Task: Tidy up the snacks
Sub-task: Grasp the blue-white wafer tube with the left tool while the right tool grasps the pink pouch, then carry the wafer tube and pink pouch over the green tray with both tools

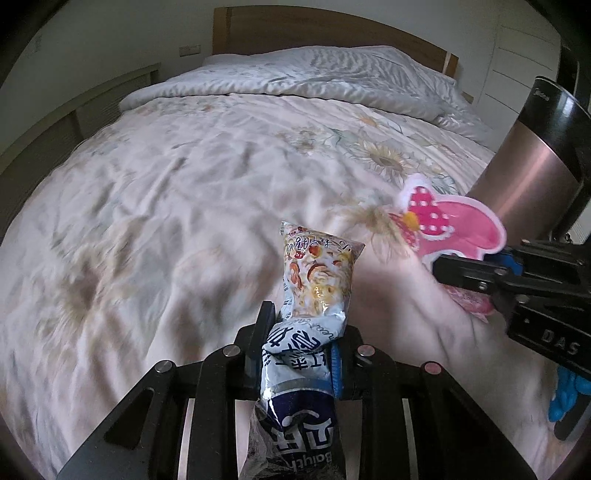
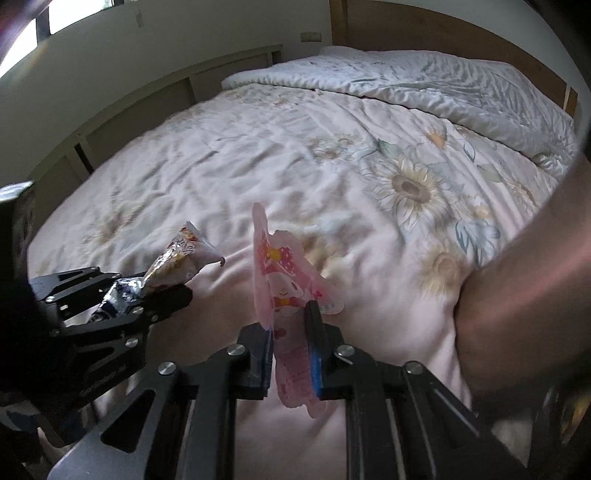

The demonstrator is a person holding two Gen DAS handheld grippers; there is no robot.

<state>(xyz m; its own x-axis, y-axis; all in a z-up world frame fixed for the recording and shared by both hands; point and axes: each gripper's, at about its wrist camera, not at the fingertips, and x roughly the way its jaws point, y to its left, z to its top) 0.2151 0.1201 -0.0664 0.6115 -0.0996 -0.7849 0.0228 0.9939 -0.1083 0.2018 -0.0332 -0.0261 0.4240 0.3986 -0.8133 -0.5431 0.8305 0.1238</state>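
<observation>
My left gripper (image 1: 301, 332) is shut on a crinkled blue-and-white snack bag (image 1: 317, 280) with a food picture on its upper end; the bag stands up between the pads above the bed. In the right wrist view that same left gripper (image 2: 162, 291) and snack bag (image 2: 181, 254) show at the left. My right gripper (image 2: 290, 332) is shut on a flat pink cartoon-character packet (image 2: 280, 273), held on edge. In the left wrist view the right gripper (image 1: 476, 269) comes in from the right with the pink packet (image 1: 450, 221) sticking out of it.
A bed with a pale floral quilt (image 1: 184, 177) fills both views, with a folded grey-white duvet (image 1: 332, 74) by the wooden headboard (image 1: 295, 26). A copper-and-black cylinder (image 1: 532, 162) stands at the right edge. A person's forearm (image 2: 528, 266) crosses the right side.
</observation>
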